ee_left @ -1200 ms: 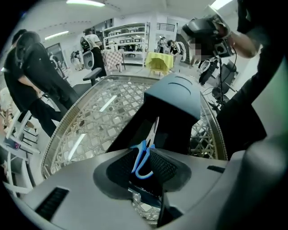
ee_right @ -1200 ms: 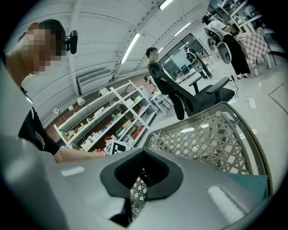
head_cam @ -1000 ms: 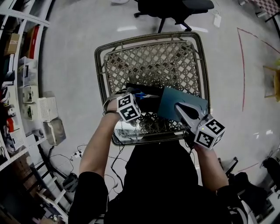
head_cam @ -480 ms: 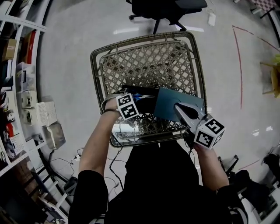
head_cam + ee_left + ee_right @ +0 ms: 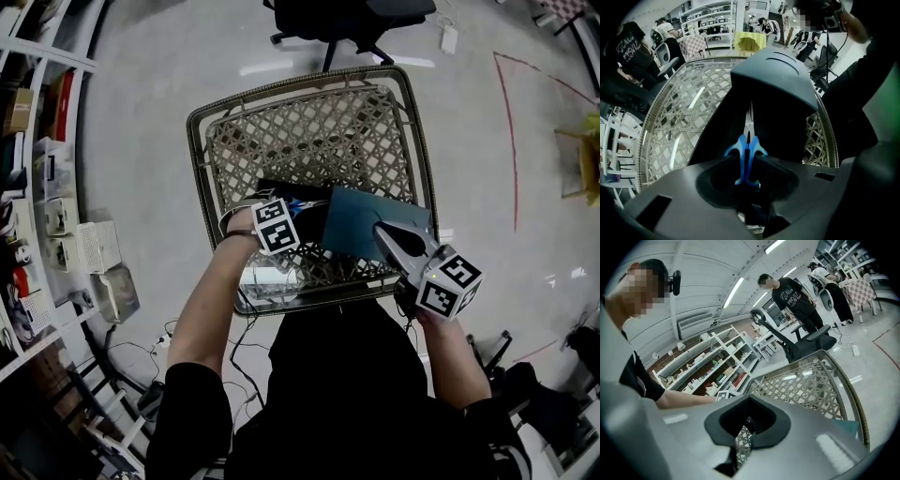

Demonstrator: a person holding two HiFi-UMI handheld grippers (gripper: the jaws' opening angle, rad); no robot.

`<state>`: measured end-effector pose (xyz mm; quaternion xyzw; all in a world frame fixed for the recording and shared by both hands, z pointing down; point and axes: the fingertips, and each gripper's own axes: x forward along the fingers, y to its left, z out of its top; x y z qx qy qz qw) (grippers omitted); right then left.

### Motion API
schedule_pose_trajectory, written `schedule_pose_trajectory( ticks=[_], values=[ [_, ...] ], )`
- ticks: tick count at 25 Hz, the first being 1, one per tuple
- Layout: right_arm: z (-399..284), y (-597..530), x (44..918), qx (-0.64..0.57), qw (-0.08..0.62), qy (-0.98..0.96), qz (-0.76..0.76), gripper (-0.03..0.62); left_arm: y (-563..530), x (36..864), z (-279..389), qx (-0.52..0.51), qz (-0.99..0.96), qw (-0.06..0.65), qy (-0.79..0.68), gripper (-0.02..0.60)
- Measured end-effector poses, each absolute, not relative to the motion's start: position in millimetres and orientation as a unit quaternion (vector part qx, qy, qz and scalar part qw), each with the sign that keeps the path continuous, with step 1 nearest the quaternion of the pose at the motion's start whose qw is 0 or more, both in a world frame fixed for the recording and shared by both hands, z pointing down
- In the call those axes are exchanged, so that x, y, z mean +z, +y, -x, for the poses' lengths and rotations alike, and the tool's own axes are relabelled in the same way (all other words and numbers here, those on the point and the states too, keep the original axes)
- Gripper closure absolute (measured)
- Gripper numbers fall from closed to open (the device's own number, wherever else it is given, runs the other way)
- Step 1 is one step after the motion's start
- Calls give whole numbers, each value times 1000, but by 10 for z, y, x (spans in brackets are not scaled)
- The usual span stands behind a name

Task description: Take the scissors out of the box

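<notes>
Blue-handled scissors (image 5: pixel 298 205) lie at the open black box (image 5: pixel 317 223) on the wicker glass-top table (image 5: pixel 309 141). My left gripper (image 5: pixel 292 212) is shut on their handles. In the left gripper view the scissors (image 5: pixel 746 157) sit pinched between the jaws of the left gripper (image 5: pixel 746 161), with the blades pointing away into the box (image 5: pixel 717 122). My right gripper (image 5: pixel 382 231) rests on the teal box lid (image 5: pixel 361 220). In its own view the right gripper (image 5: pixel 743 437) has its jaws almost together, and only wicker shows through the slit.
The table's rim (image 5: pixel 199 178) runs round the box. A black office chair (image 5: pixel 347 19) stands beyond the far edge. Shelves with boxes (image 5: pixel 37 187) line the left side, and cables (image 5: pixel 169 328) trail on the floor. A person (image 5: pixel 790 296) stands farther off.
The head view has drifted slightly, so the table sits a little higher and further left. Both grippers keep their places at the box, and the left one still holds the scissors.
</notes>
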<state>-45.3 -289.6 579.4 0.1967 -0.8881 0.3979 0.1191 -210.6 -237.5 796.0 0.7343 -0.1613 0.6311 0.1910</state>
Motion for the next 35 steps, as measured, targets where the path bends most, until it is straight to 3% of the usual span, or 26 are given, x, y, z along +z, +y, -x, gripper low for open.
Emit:
schedule_pose_trajectory(
  ticks=[15,35],
  values=[
    [159,-2738,5749,387,124,-894,-190,583,-2415,7978,1961,632,-728,205,-171,491],
    [214,-2624,5506,358,120,-913,-156,583,-2266,7527,2410,649,-689,213,-243,492]
  ],
)
